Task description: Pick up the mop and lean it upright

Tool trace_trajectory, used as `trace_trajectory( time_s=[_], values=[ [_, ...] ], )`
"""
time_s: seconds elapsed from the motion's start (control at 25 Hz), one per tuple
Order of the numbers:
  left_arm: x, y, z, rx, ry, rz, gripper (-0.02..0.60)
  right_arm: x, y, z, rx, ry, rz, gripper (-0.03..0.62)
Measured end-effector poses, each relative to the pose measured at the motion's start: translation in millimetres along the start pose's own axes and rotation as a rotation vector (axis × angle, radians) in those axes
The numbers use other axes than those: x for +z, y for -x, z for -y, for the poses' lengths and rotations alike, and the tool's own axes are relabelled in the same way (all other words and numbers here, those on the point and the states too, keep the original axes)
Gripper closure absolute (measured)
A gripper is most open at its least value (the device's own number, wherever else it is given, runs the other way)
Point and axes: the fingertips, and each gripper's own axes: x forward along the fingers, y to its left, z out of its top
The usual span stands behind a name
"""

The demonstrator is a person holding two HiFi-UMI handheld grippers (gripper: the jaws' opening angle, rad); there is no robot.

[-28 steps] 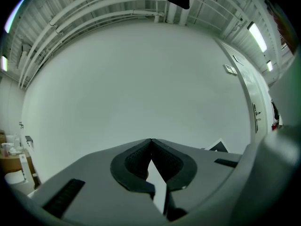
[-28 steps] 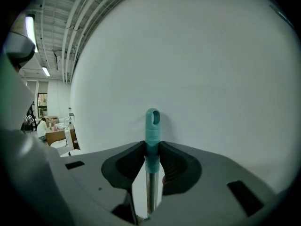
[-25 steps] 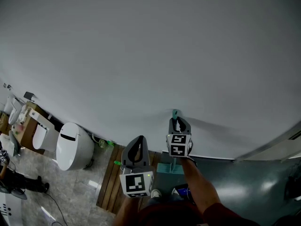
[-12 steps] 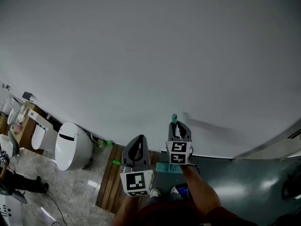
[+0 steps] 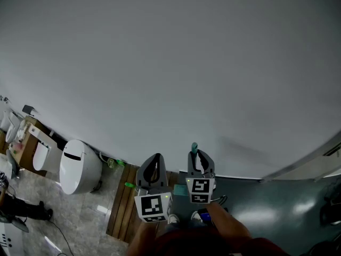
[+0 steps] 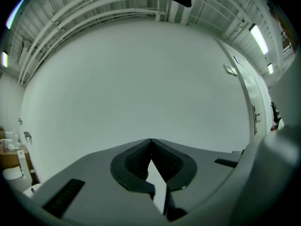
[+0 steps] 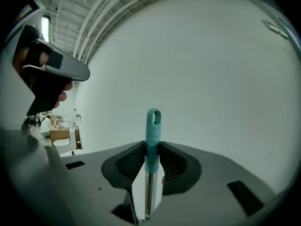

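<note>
The right gripper [image 5: 200,157], pinching the mop [image 7: 153,126], has drawn back from the wall [image 5: 170,63], so leaning is not done; the left gripper [image 6: 150,144] is pressed together.

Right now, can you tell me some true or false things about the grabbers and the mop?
1. The right gripper is clamped on the mop handle. True.
2. The left gripper is holding the mop too. False: its jaws are shut together with nothing between them.
3. The top end of the mop handle is teal and has a hole for hanging. True.
4. The toilet is on the right side of the head view. False: it stands at the left, by the wall.
5. The wall is bright red. False: it is plain and pale, whitish grey.
</note>
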Motion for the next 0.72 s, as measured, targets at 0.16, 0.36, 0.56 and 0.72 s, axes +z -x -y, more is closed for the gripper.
trace_trajectory(
  time_s=[0.16, 0.36, 0.56, 0.72],
  values=[
    [4.6, 1.1, 12.5, -0.005, 0.006, 0.009, 0.568, -1.8, 29.7, 2.8, 0.0, 0.001, 0.024, 0.485],
    [-0.9, -1.8, 20.5, -0.011, 0.004, 0.001, 0.568, -7.7, 50.6, 5.3, -0.003, 0.008, 0.043, 0.485],
    [1.7, -2.2, 21.1, -0.019, -0.002, -0.006, 0.568, -3.3, 53.5, 4.3, -0.006, 0.017, 0.045, 0.485],
    [-1.2, -0.7, 20.6, -0.023, -0.011, -0.015, 0.568, -2.5, 54.3, 4.2, -0.013, 0.023, 0.054, 0.485]
  ],
)
